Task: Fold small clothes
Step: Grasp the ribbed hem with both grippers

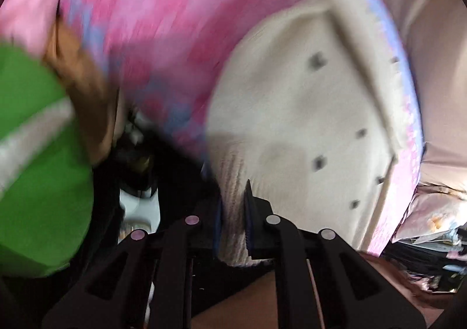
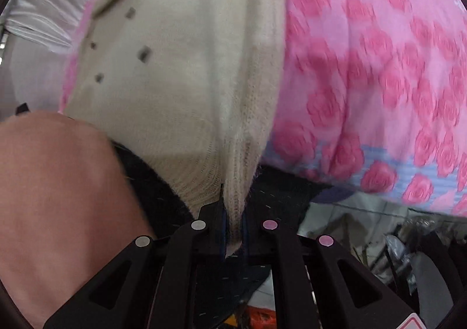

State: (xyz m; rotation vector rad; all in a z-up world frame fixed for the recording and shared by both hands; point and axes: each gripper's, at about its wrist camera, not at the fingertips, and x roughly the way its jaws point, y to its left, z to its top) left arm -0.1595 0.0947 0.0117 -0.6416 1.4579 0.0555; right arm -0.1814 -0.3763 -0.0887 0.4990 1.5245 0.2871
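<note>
A cream knitted garment (image 1: 306, 112) with small dark square marks lies on a pink rose-patterned bedcover (image 1: 163, 7). My left gripper (image 1: 233, 212) is shut on the garment's ribbed hem. In the right wrist view the same cream garment (image 2: 175, 66) rises from my right gripper (image 2: 233, 221), which is shut on a bunched ribbed edge of it. The pink bedcover (image 2: 379, 66) lies to its right. The left view is blurred by motion.
A green and white sleeve and a hand (image 1: 84, 89) are at the left of the left wrist view. Skin-coloured surface (image 2: 58, 197) fills the lower left of the right wrist view. Dark cloth (image 2: 280, 191) lies below the garment. Clutter (image 1: 432, 241) lies beyond the bed edge.
</note>
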